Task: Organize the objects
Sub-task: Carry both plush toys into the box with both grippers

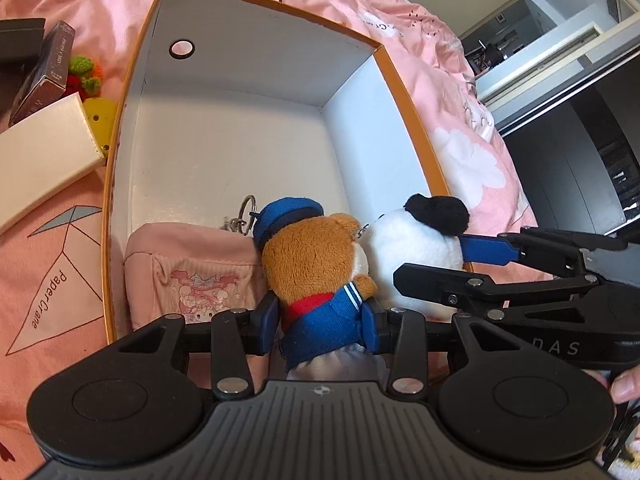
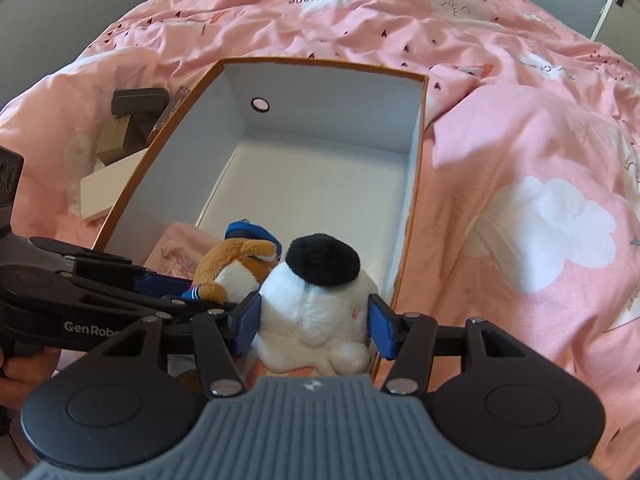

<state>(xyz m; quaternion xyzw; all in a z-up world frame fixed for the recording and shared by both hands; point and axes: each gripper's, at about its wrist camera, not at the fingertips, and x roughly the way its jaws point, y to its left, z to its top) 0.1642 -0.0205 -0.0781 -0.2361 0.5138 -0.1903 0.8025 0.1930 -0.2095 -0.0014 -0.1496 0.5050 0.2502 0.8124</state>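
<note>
While clamped in left hand-held gripper, brown bear plush, blue cap, right hand-held gripper squeezing white panda plush

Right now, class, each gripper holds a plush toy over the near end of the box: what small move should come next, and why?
Probably open both: the left gripper holds the bear and the right gripper the panda, already inside the box beside the pink pouch.

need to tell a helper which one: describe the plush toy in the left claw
Look in the near end of the white-lined orange box on the pink bedding. The brown bear plush, beside the pink pouch, wears a blue cap and sailor top; its neighbour is white with a black ear.
</note>
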